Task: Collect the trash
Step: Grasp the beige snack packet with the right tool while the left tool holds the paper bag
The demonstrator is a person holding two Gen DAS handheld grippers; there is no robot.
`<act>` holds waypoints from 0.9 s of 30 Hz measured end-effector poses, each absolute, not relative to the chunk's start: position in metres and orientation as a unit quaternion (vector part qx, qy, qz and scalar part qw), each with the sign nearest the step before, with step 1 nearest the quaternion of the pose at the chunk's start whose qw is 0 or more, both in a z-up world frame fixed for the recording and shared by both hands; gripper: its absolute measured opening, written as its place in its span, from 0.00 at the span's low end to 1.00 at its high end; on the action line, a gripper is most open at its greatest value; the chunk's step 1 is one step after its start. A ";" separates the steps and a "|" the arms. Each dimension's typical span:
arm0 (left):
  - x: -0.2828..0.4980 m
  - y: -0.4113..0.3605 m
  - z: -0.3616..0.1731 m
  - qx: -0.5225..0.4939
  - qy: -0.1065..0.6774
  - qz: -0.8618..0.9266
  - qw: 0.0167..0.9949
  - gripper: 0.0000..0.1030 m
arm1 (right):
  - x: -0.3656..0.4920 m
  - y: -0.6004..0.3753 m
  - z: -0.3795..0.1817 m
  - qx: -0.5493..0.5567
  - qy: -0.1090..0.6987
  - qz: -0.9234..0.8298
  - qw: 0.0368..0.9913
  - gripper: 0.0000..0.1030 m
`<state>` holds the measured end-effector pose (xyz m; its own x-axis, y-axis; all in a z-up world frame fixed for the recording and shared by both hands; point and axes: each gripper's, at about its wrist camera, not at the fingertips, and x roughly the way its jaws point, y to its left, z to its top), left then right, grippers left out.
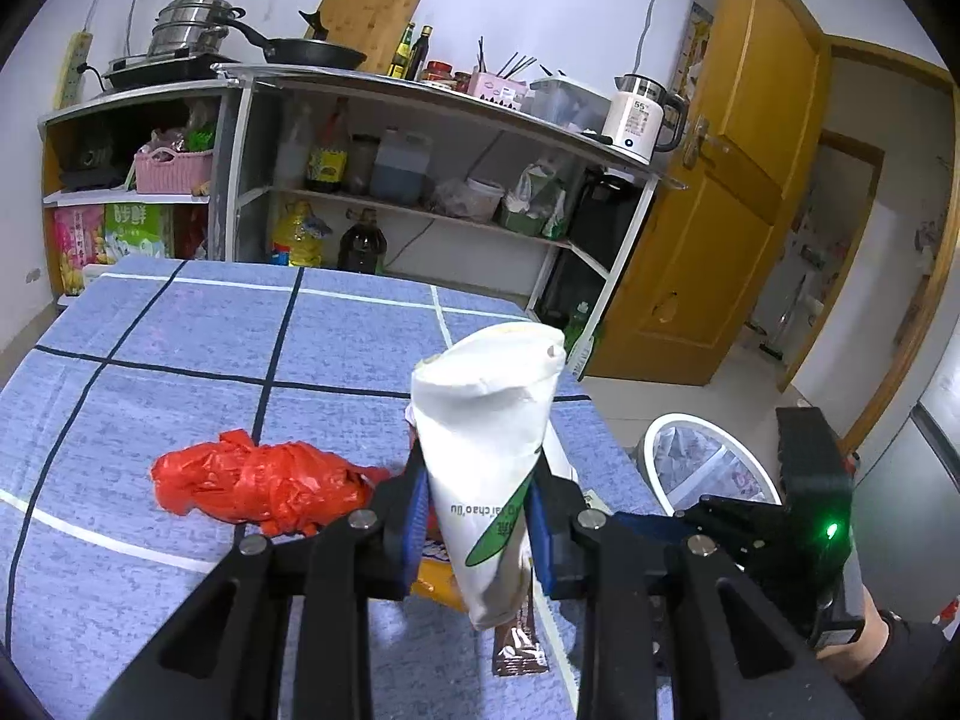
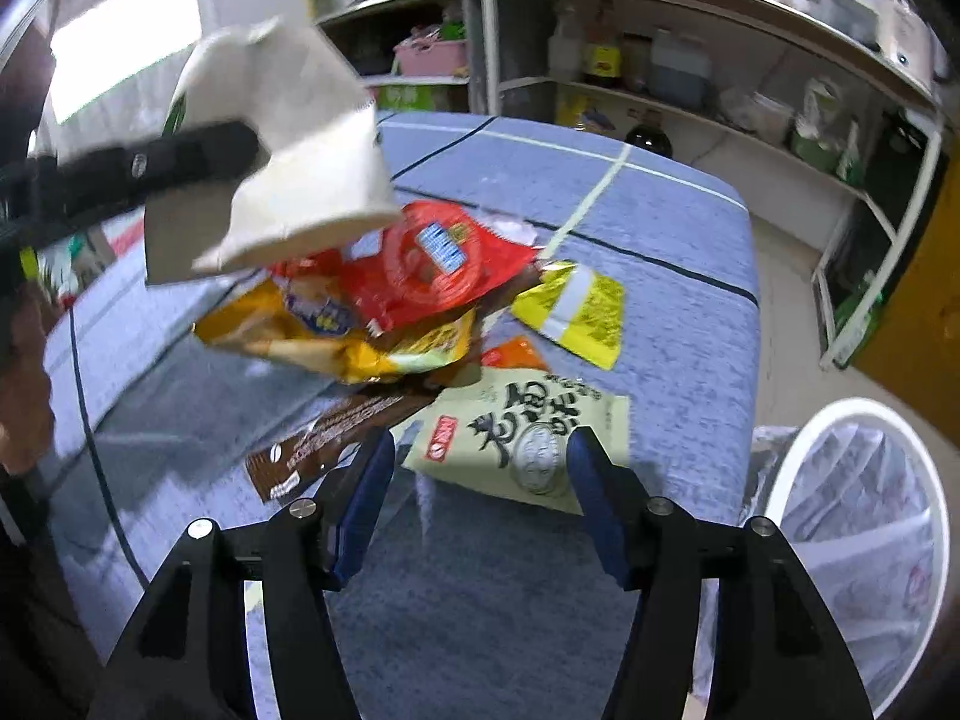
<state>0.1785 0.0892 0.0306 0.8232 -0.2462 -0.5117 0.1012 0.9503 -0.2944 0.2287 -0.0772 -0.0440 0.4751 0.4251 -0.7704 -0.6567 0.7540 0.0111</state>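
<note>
My left gripper (image 1: 480,516) is shut on a crushed white paper cup (image 1: 486,420), held upright above the blue checked tablecloth (image 1: 180,330). In the right wrist view that cup (image 2: 288,144) hangs at the upper left. My right gripper (image 2: 480,456) is open low over the cloth, with a pale green wrapper (image 2: 522,426) just beyond its tips and nothing between the pads. Behind it lie a red wrapper (image 2: 444,258), an orange snack bag (image 2: 324,330), a yellow sachet (image 2: 576,306) and a brown sachet (image 2: 324,438). A crumpled red plastic bag (image 1: 258,486) lies further left.
A white-rimmed bin (image 2: 858,540) with a clear liner stands on the floor off the table's right edge, also visible as the bin (image 1: 702,462) in the left wrist view. Metal kitchen shelves (image 1: 420,120) stand behind the table, and a wooden door (image 1: 720,180) is at the right.
</note>
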 end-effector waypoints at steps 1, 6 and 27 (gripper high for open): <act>0.179 0.090 0.031 -0.130 0.283 -0.091 0.946 0.29 | 0.229 -0.075 -0.047 -0.156 0.403 0.315 0.845 0.59; 0.178 0.092 0.030 -0.137 0.283 -0.092 0.945 0.29 | 0.235 -0.075 -0.048 -0.162 0.409 0.288 0.850 0.59; 0.172 0.096 0.030 -0.143 0.283 -0.092 0.944 0.29 | 0.219 -0.087 -0.010 -0.109 0.373 0.291 0.874 0.03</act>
